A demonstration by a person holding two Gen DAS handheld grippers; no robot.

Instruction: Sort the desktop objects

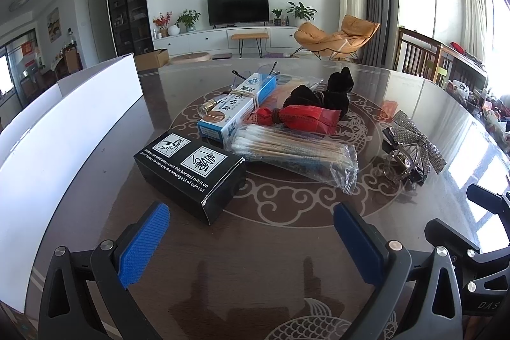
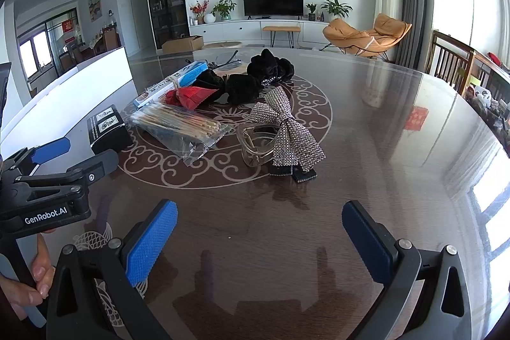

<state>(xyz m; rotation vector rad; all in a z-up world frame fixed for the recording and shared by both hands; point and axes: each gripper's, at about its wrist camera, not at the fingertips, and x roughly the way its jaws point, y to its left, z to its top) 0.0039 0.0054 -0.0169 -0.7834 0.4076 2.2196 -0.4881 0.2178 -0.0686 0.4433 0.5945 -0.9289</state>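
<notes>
A pile of small objects lies mid-table. A black box lies nearest my left gripper, which is open and empty just short of it. Behind it lie a bag of cotton swabs, a red packet, a blue-white carton and black plush items. A rhinestone bow clip lies ahead of my right gripper, which is open and empty. The left gripper also shows at the left of the right wrist view.
A white bin stands along the table's left side. The dark patterned table has a glossy top. Wooden chairs stand at the far right edge. A living room lies beyond.
</notes>
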